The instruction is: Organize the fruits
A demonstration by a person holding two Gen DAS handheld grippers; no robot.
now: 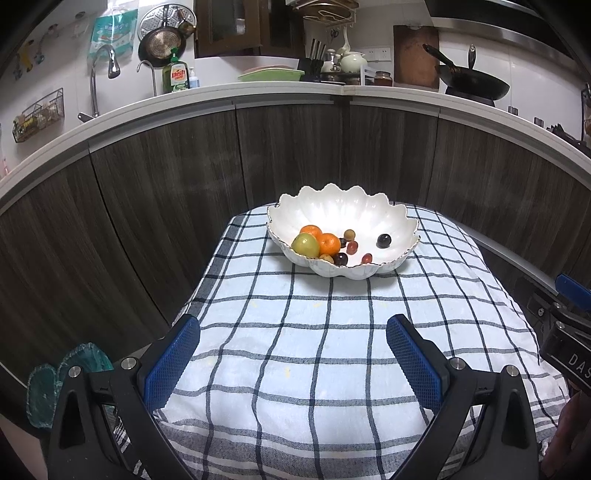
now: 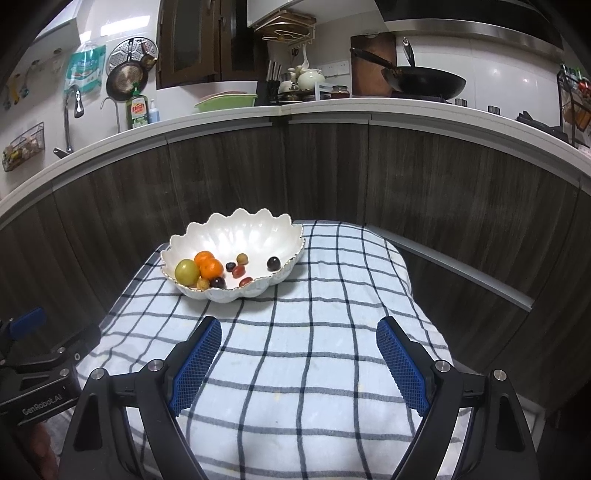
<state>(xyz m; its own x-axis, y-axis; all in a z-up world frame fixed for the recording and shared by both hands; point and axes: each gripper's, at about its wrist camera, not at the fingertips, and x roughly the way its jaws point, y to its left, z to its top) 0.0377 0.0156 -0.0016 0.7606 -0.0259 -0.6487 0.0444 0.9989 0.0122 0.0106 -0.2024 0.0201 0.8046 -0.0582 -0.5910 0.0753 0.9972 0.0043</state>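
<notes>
Fruits [image 1: 325, 245] sit in the bowl [image 1: 343, 206] at the cloth's [image 1: 295, 350] far end, heaped on its left half — well ahead of both your grippers; left gripper [image 1: 293, 354] faces it squarely, right gripper [image 2: 299, 354] sees it up-left — both spread wide, empty

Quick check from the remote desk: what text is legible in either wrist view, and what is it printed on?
"dish": green soap bottle by the sink.
"GenRobot.AI": left gripper body, right wrist view.
"DAS", cut off by the frame edge: right gripper body, left wrist view.
Hanging packet print: too blurred to read.
</notes>
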